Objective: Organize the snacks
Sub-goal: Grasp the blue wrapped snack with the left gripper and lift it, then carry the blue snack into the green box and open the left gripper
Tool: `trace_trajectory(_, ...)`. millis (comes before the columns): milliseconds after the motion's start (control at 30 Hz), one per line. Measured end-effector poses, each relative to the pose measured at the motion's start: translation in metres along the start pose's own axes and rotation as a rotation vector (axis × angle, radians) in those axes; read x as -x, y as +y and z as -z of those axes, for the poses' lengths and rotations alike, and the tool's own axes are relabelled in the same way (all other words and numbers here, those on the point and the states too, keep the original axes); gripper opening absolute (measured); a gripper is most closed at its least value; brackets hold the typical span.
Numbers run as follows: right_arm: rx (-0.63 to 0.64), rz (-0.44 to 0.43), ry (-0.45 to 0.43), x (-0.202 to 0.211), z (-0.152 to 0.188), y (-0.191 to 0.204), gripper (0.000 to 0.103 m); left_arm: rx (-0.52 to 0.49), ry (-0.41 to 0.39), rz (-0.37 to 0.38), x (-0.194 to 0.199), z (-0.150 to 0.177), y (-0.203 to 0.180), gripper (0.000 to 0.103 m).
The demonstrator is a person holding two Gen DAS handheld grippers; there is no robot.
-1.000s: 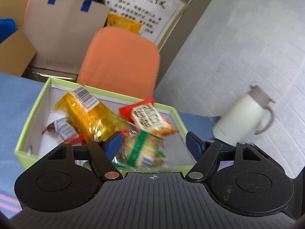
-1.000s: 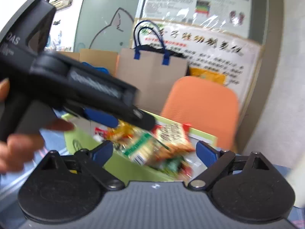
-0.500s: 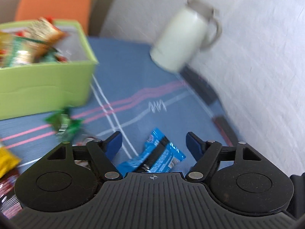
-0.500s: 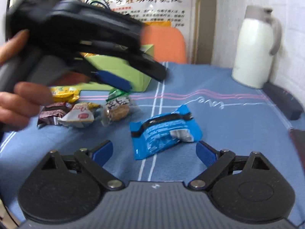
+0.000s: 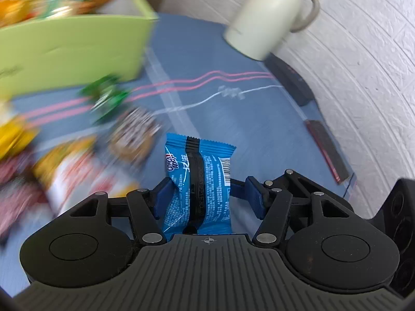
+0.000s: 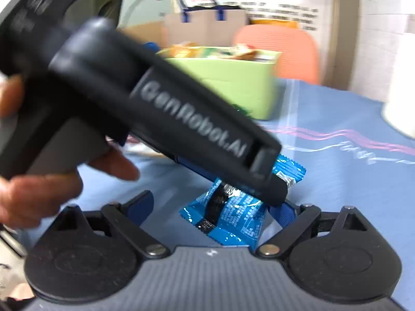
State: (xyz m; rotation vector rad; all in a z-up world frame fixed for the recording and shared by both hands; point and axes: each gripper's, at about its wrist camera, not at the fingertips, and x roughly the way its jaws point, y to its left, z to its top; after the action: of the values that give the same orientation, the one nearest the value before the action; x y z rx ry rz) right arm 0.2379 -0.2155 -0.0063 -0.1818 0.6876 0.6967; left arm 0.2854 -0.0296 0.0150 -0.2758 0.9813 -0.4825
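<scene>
Blue cookie pack (image 5: 198, 181) sits btwn left gripper (image 5: 207, 194) pads, jaws just been closing (left pad touching, right pad apart); right gripper (image 6: 212, 204) wide open.

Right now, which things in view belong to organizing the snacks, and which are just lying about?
Part of the job:
- blue snack packet, between the left claw's fingers
- green box already holding snacks
- loose snacks on the blue tablecloth

Just lying about:
- white jug
- orange chair
- paper bag
</scene>
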Motion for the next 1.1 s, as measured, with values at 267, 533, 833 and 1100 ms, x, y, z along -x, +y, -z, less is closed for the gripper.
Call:
trace_trajectory(267,0.108,-0.043,0.012,-0.005,0.017,0.078,0.093,0.193,-0.095,-0.079,0.067,0.069,0.048,0.051)
trace_trajectory(533,-0.070,0.074,-0.038,0.010,0.030,0.080,0.093,0.125,-0.152,-0.099,0.075,0.068,0.050,0.062)
trace_trajectory(833,0.012,0.161,-0.041,0.005,0.022,0.083,0.057,0.105,-0.113,-0.028,0.066,0.076,0.060,0.009)
trace_trajectory(1100,0.111,0.159,-0.138,0.014,-0.034,0.078,0.057,0.102,-0.253,-0.015,0.106,0.041,0.061,0.008)
